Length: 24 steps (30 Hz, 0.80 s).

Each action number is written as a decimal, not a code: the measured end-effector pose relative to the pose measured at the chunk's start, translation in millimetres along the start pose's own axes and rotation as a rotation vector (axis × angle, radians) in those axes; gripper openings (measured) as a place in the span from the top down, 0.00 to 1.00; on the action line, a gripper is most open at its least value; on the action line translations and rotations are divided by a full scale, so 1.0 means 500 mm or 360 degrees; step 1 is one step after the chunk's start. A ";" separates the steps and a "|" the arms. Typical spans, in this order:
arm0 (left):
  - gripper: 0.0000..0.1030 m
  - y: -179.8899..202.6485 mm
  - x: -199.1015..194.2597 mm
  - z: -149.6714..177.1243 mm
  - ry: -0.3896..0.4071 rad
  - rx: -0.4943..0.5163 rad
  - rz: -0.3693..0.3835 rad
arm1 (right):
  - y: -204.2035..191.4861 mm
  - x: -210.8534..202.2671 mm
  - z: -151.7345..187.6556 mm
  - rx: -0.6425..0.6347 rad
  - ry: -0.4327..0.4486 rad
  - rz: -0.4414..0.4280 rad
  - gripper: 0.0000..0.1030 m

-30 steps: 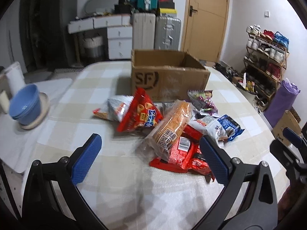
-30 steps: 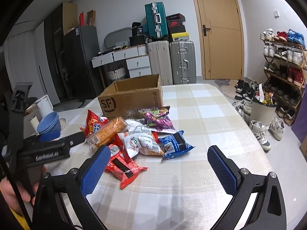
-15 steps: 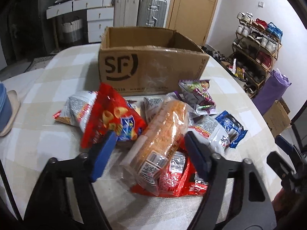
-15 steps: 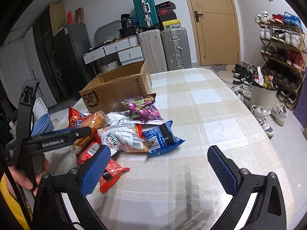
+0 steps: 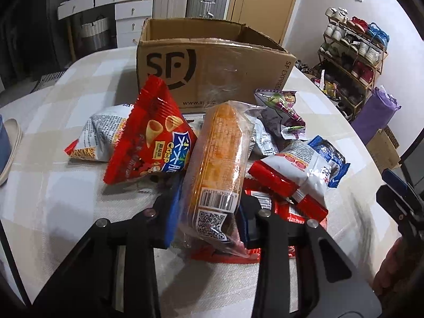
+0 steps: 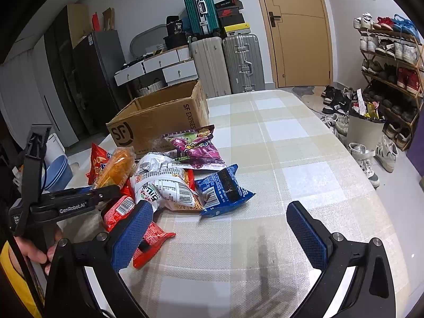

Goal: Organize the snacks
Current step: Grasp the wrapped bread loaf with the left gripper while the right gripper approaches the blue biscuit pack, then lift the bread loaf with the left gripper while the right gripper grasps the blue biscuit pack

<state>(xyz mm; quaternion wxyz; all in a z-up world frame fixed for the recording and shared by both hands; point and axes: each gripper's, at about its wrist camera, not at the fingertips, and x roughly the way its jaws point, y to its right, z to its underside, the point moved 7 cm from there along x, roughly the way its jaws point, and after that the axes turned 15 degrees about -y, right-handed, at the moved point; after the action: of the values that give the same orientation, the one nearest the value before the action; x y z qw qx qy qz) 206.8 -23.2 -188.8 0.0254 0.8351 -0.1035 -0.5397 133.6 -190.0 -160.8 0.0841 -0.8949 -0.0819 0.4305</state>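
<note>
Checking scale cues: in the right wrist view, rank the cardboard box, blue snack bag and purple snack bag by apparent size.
1. cardboard box, clearly largest.
2. and 3. blue snack bag and purple snack bag look alike; blue sits nearer the camera, so unranked.

Checked table [image 6: 304, 159]: snacks [image 6: 169, 185], box [image 6: 159, 122], maybe bowls [image 6: 57, 172].

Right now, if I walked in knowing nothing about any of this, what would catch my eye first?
Probably the bright heap of snack bags on the checked tablecloth, with an open cardboard box right behind it. Next, the left gripper, its blue-padded jaws shut on a long orange packet at the front of the heap. The right gripper hangs open over bare cloth beside the pile.
</note>
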 end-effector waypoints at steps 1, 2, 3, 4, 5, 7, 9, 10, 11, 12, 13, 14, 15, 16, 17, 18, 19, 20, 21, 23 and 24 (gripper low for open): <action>0.69 -0.001 -0.007 0.006 0.0008 -0.0009 0.0017 | 0.000 0.000 0.000 -0.0002 0.0001 0.0001 0.00; 0.69 -0.002 -0.013 0.007 0.0020 -0.0023 0.0027 | 0.000 -0.001 0.000 -0.0004 0.0000 0.0004 0.00; 0.69 -0.004 -0.020 0.010 0.0033 -0.0031 0.0036 | -0.001 -0.001 0.001 -0.0004 -0.0001 0.0008 0.00; 0.70 -0.011 -0.033 0.017 0.0039 -0.0040 0.0045 | -0.001 -0.001 0.000 -0.0004 0.0000 0.0006 0.00; 0.70 -0.013 -0.039 0.018 0.0050 -0.0050 0.0057 | -0.002 -0.002 -0.001 -0.0006 0.0002 -0.0002 0.00; 0.70 -0.019 -0.053 0.023 0.0070 -0.0066 0.0066 | -0.002 -0.006 -0.006 -0.0013 0.0006 -0.0016 0.00; 0.70 -0.030 -0.069 0.035 0.0078 -0.0078 0.0086 | 0.003 -0.011 -0.019 -0.0014 0.0017 -0.0037 0.00; 0.70 -0.034 -0.075 0.039 0.0084 -0.0089 0.0096 | 0.004 -0.011 -0.025 -0.0013 0.0017 -0.0058 0.00; 0.70 -0.045 -0.091 0.049 0.0090 -0.0096 0.0108 | 0.008 -0.011 -0.035 -0.0011 0.0015 -0.0097 0.00; 0.70 -0.051 -0.103 0.057 0.0099 -0.0100 0.0117 | 0.011 -0.007 -0.044 -0.0011 0.0008 -0.0115 0.00; 0.70 -0.055 -0.114 0.064 0.0109 -0.0102 0.0124 | 0.018 0.000 -0.057 -0.0016 -0.0004 -0.0101 0.00; 0.70 -0.062 -0.127 0.071 0.0116 -0.0103 0.0132 | 0.023 0.008 -0.066 -0.0019 -0.0025 -0.0064 0.00; 0.70 -0.065 -0.134 0.078 0.0120 -0.0103 0.0141 | 0.030 0.020 -0.074 -0.0019 -0.0058 -0.0023 0.00; 0.70 -0.067 -0.141 0.081 0.0125 -0.0110 0.0155 | 0.036 0.035 -0.082 -0.0020 -0.0101 0.0004 0.00; 0.70 -0.072 -0.148 0.085 0.0132 -0.0114 0.0162 | 0.040 0.053 -0.089 -0.0028 -0.0148 0.0008 0.00; 0.70 -0.075 -0.155 0.088 0.0139 -0.0117 0.0165 | 0.043 0.067 -0.093 -0.0037 -0.0187 0.0017 0.00; 0.70 -0.077 -0.161 0.090 0.0143 -0.0117 0.0169 | 0.045 0.086 -0.096 -0.0053 -0.0240 0.0040 0.00; 0.70 -0.077 -0.164 0.093 0.0146 -0.0117 0.0174 | 0.044 0.106 -0.098 -0.0081 -0.0287 0.0045 0.01; 0.70 -0.077 -0.167 0.096 0.0151 -0.0118 0.0181 | 0.040 0.121 -0.096 -0.0111 -0.0324 0.0032 0.06; 0.70 -0.080 -0.174 0.102 0.0156 -0.0117 0.0182 | 0.036 0.147 -0.095 -0.0142 -0.0376 0.0032 0.14; 0.70 -0.083 -0.179 0.104 0.0163 -0.0122 0.0185 | 0.035 0.158 -0.093 -0.0152 -0.0405 0.0039 0.18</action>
<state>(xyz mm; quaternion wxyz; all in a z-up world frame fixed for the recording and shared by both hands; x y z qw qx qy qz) 130.1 39.1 -136.5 0.0941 0.8526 -0.1296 -0.4975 220.0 -193.3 -195.7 0.0250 -0.8370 -0.1014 0.5371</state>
